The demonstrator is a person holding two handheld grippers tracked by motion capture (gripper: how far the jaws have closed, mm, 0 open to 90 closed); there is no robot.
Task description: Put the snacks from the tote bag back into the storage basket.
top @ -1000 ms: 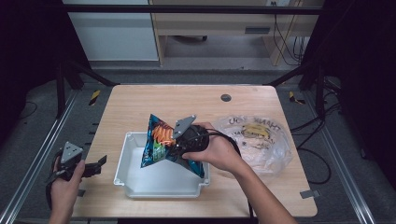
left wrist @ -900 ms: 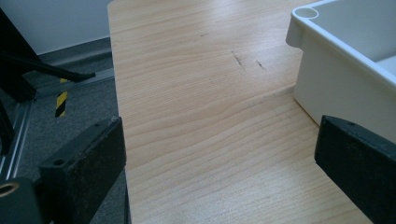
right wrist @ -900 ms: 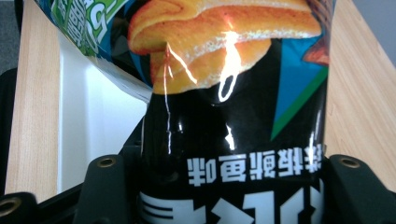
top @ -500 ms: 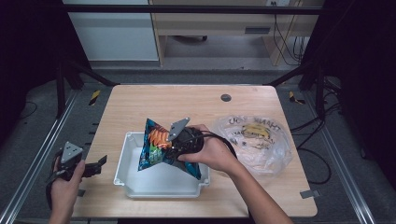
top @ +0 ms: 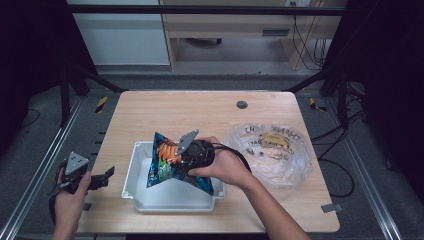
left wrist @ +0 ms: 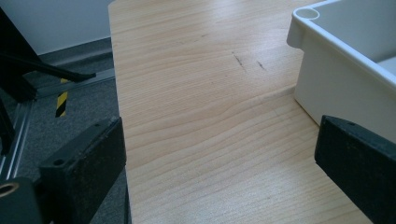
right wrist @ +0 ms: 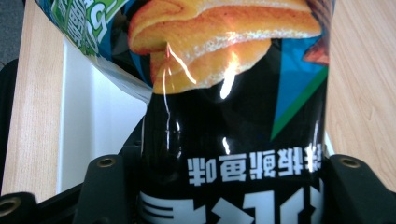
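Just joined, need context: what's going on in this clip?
A person works at a wooden table with a gripper in each hand. The right gripper is clamped on a snack bag, holding it over the white bin. The left gripper sits open at the table's left edge, holding nothing. A clear plastic bag with a banana lies right of the bin.

dim surroundings, glare on glossy snack bag [right wrist: 224, 84]

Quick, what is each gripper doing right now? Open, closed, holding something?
Left gripper: open, holding nothing, over the table beside the white tub.
Right gripper: closed on the snack bag.
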